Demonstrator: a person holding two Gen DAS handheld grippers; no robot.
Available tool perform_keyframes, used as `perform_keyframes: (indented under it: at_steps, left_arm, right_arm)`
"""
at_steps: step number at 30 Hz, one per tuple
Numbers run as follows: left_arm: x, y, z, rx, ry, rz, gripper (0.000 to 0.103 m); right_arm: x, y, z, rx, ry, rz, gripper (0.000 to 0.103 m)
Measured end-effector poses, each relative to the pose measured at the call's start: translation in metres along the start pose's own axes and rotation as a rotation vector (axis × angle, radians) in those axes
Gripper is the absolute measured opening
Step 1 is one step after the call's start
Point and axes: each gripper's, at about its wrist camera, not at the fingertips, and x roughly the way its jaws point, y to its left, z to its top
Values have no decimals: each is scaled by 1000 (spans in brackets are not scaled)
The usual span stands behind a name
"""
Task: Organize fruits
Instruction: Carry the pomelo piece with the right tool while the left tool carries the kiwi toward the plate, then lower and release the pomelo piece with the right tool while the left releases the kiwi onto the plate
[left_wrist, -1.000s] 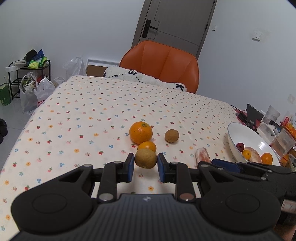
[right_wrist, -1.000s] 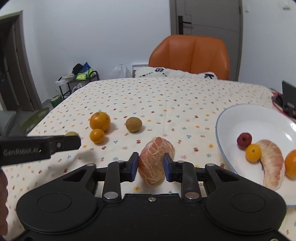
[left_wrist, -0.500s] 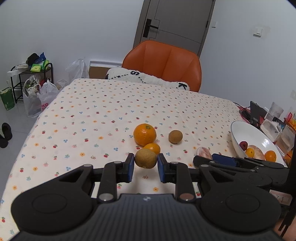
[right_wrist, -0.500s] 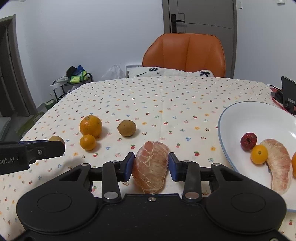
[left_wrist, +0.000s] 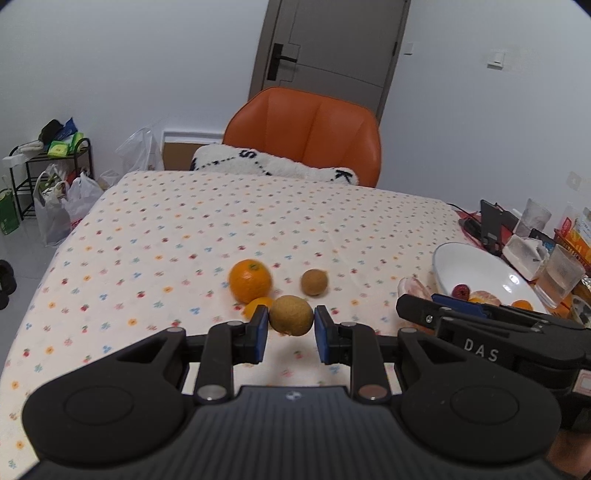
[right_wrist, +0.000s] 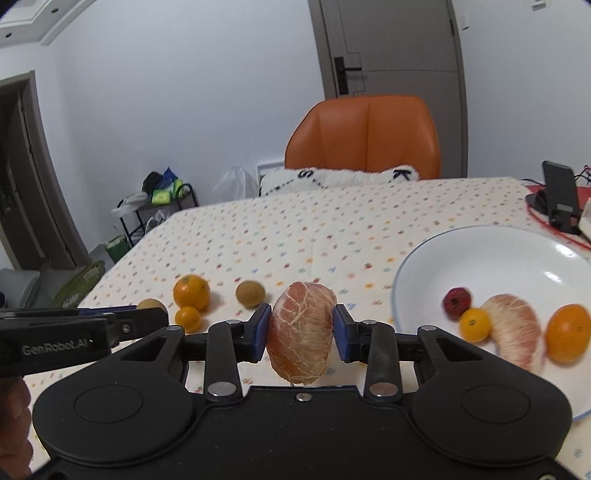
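My left gripper (left_wrist: 290, 326) is shut on a brown kiwi (left_wrist: 290, 314), held just above the flowered tablecloth (left_wrist: 184, 229). Behind it on the cloth lie a big orange (left_wrist: 250, 280), a small orange (left_wrist: 255, 307) and a second kiwi (left_wrist: 314, 282). My right gripper (right_wrist: 301, 334) is shut on a peeled pink pomelo piece (right_wrist: 301, 325), lifted off the cloth left of the white plate (right_wrist: 424, 266). On the plate lie a red fruit (right_wrist: 457, 301), a small orange (right_wrist: 474, 324), another pomelo piece (right_wrist: 513, 328) and an orange (right_wrist: 569, 332).
An orange chair (left_wrist: 306, 129) with a white cushion (left_wrist: 273, 164) stands at the table's far edge. A phone on a stand (right_wrist: 559, 195), plastic cups (left_wrist: 559, 273) and boxes crowd the right side. A shelf and bags (left_wrist: 48, 177) stand on the floor at the left.
Both grippers have risen and tilted up, each keeping its fruit. The pomelo piece has left the cloth and sits closer to the plate; the kiwi hangs clear of the small orange.
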Motion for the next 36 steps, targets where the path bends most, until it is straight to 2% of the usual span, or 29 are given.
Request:
perform_keyframes:
  at_steps: [11, 22, 36]
  left_arm:
    - [8, -48, 6, 58, -11, -74, 25]
    - [26, -102, 10, 98, -16, -168, 25]
    - [54, -151, 18, 126, -17, -215, 25]
  right_arm:
    - [-31, -35, 7, 31, -66, -47, 34]
    - [-56, -85, 1, 67, -87, -131, 34]
    - [-66, -131, 8, 88, -117, -196, 34]
